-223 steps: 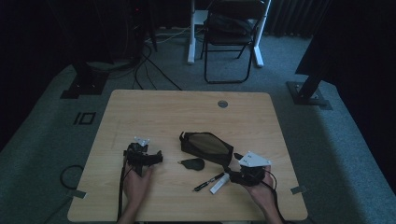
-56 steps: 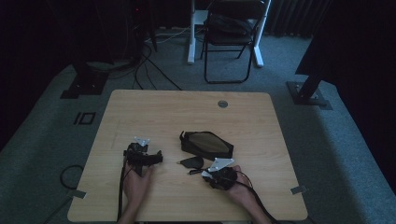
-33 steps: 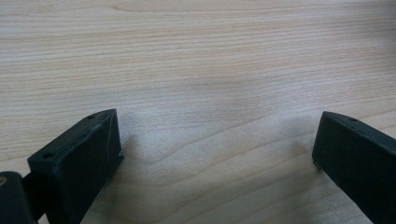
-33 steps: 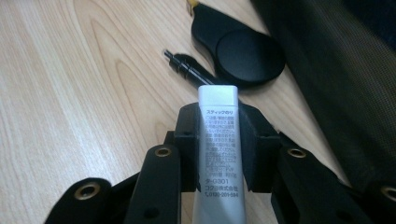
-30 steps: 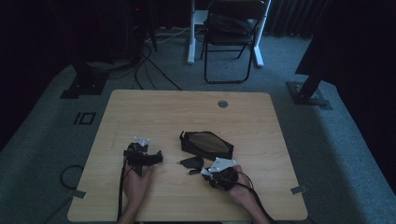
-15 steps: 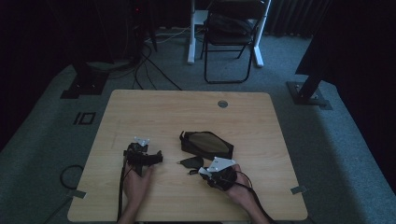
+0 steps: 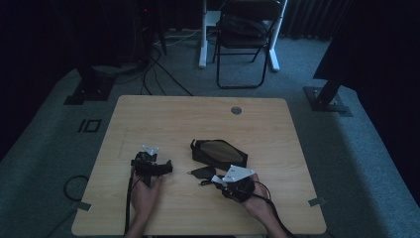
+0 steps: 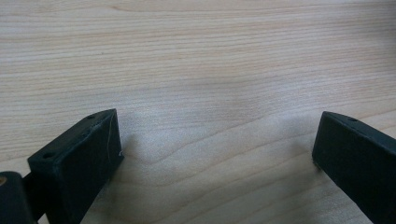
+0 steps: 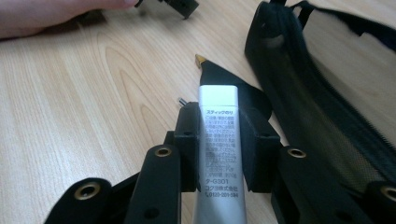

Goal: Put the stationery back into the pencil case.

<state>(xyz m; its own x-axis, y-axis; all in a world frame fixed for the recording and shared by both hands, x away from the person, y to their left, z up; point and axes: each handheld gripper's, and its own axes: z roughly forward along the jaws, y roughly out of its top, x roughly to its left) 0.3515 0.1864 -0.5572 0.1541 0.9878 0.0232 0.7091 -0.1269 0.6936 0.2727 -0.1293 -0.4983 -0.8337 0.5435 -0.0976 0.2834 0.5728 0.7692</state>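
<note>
My right gripper [image 9: 218, 112] is shut on a white and grey stick-shaped tube [image 9: 218, 140] with printed Japanese text, which it holds lengthwise between the jaws just above the wood. In the high view, this gripper [image 7: 220, 181] sits at the front right of the table, with the hand behind it. An open black mesh pouch [image 7: 218, 152] lies just beyond it, seen close on the right as the pouch [image 9: 303, 102] in the right gripper view. A small black flap [image 7: 203, 172] with a gold tip lies ahead of the tube. My left gripper [image 7: 161, 167] rests at the front left, its jaws [image 8: 215, 140] open over bare wood.
The wooden table [image 7: 163, 119] has a round cable hole [image 7: 236, 110] at the back. A thin metal tip [image 9: 180, 100] pokes out beside the right gripper's left jaw. A folding chair [image 7: 245, 44] and cables stand on the floor beyond the table.
The right gripper has moved left toward the small black flap, and the white tube that lay on the table is now between its jaws. Lately it has lifted slightly. The left gripper has stayed put.
</note>
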